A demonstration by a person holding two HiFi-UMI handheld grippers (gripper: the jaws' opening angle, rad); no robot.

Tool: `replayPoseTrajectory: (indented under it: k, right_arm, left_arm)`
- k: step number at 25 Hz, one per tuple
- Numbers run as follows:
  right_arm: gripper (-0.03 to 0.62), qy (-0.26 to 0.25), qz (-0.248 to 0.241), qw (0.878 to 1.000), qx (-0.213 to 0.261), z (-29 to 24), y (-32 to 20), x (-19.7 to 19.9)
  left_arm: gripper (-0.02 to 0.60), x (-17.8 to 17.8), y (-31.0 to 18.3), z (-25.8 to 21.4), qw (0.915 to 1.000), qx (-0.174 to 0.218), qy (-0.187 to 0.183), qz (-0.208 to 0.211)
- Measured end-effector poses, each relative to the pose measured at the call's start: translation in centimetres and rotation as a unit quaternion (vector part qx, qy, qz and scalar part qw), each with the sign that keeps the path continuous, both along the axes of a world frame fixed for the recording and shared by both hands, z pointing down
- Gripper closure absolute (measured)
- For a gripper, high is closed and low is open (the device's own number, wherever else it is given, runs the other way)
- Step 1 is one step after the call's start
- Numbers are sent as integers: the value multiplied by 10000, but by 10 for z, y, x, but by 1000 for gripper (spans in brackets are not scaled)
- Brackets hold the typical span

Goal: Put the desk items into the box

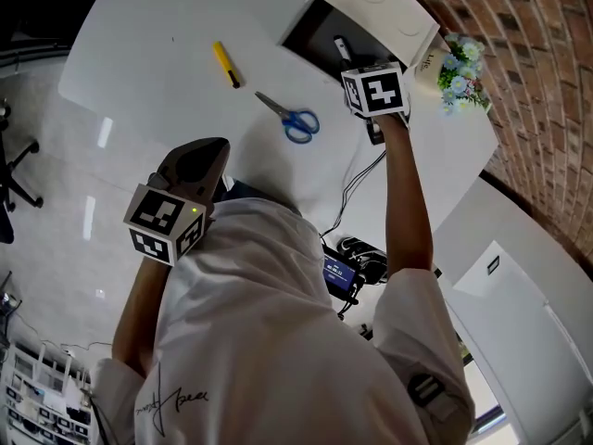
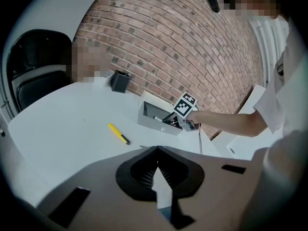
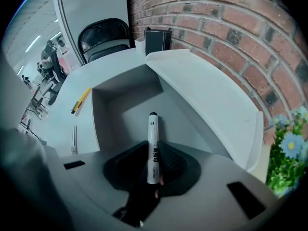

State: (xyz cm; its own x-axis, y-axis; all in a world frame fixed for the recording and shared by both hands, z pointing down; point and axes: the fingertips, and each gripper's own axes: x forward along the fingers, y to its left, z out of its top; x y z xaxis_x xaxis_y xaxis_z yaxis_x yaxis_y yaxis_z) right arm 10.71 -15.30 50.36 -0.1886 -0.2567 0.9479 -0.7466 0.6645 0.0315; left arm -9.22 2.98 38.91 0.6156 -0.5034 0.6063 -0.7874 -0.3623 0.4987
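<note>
Now the right gripper (image 3: 154, 153) pinches a white marker (image 3: 152, 129) between its pads, the marker's dark tip pointing into the open grey box (image 3: 110, 105) beside the brick wall. Left gripper (image 2: 157, 166): jaws pressed together at the tips, nothing between them, held over the white table (image 1: 167, 82). A yellow tool (image 1: 226, 64) and blue-handled scissors (image 1: 295, 119) lie on the table, outside the box.

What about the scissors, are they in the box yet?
No, the scissors lie out on the white table, apart from the box.
</note>
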Motion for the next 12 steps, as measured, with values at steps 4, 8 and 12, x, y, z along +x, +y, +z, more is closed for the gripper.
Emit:
replayPoseTrajectory:
  k: [4, 8, 12]
  right_arm:
    - [510, -11, 43, 10000, -14, 3, 0, -1]
    - [483, -66, 66, 9999, -40, 2, 1, -1]
    - [480, -103, 174, 9997, 113, -4, -3, 5]
  left_arm:
    - [577, 0, 1, 1, 10000, 14, 82, 16]
    - [577, 4, 4, -1, 9999, 35, 127, 78]
    - [577, 5, 4, 0, 9999, 48, 131, 66]
